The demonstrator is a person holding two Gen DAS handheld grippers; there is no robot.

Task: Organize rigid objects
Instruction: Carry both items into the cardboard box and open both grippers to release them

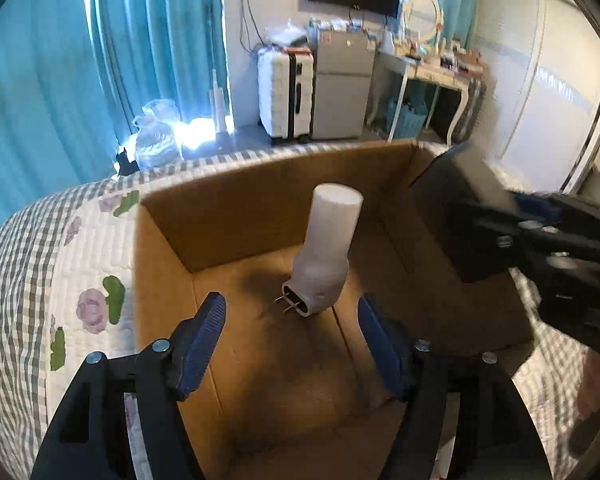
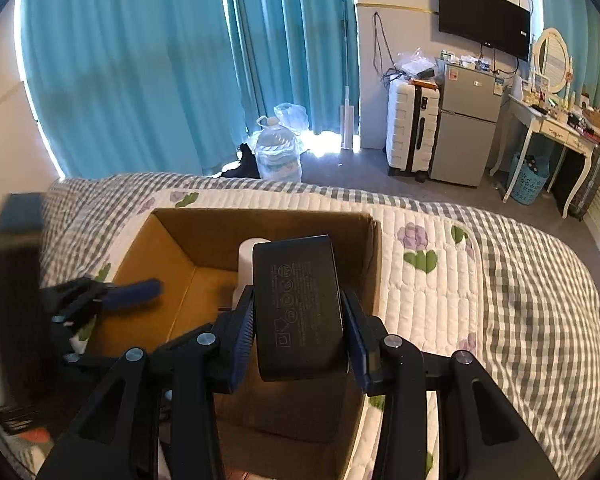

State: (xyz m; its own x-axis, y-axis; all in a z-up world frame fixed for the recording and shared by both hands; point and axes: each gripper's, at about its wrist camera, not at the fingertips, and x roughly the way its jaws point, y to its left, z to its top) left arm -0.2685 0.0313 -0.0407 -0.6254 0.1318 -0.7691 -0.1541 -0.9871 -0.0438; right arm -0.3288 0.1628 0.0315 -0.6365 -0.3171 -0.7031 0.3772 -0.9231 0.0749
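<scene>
My left tongs point(image 1: 292, 316) spread, empty: white plug-in night light point(image 1: 322, 250) stood on cardboard box point(image 1: 164, 280) floor, released there. My right tongs point(image 2: 298, 330) clamped black power adapter point(image 2: 298, 304) above box, likely next in.

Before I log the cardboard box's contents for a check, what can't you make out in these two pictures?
- Black power adapter in the right gripper: label print too small; blurred in the left wrist view.
- White plug-in light: mostly hidden behind the adapter in the right wrist view.
- Cardboard box: near floor hidden by the left gripper.
</scene>
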